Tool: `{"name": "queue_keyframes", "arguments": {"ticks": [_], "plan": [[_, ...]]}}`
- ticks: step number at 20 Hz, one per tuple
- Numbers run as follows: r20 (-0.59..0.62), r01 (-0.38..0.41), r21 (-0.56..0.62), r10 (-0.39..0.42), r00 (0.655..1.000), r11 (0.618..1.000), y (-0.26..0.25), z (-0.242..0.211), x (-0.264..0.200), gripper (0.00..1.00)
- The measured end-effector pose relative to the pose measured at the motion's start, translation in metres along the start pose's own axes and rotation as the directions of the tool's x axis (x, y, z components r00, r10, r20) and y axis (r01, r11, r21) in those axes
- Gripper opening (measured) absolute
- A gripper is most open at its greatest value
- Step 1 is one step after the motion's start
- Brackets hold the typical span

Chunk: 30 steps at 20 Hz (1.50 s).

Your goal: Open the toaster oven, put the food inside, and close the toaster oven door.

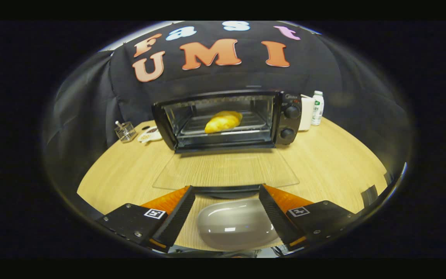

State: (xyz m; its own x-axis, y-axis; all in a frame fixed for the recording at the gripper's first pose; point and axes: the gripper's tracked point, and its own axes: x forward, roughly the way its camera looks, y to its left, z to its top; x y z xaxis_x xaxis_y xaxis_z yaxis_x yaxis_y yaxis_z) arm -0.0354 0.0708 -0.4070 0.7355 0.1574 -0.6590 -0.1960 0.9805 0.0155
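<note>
Bread [223,121] sat in the toaster oven [227,120], door [226,170] flat ahead of the spread gripper [227,211]; plate [235,224] between its fingers.

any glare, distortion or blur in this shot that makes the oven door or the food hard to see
Gripper view: fisheye bends the wooden table into a curve; the open glass door lies flat, nearly invisible, with the woodgrain showing through; the bread on the rack in the toaster oven is bright and slightly soft; highlights glare on the grey plate between the open gripper fingers; the edges darken and blur.
</note>
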Motion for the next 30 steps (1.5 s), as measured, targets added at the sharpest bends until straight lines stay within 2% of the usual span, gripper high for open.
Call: {"name": "queue_keyframes", "arguments": {"ticks": [10,18,26,30], "plan": [[-0.096,0.025,-0.046,-0.029,0.995,0.999,0.001,-0.022,0.025,0.99],[-0.074,0.044,-0.038,-0.047,0.996,0.998,-0.001,-0.012,0.024,0.99],[-0.019,0.02,0.042,-0.019,1.0,0.999,0.0,0.027,0.005,0.98],[0.075,0.036,-0.054,-0.032,0.997,0.998,0.003,0.067,-0.003,0.97]]}}
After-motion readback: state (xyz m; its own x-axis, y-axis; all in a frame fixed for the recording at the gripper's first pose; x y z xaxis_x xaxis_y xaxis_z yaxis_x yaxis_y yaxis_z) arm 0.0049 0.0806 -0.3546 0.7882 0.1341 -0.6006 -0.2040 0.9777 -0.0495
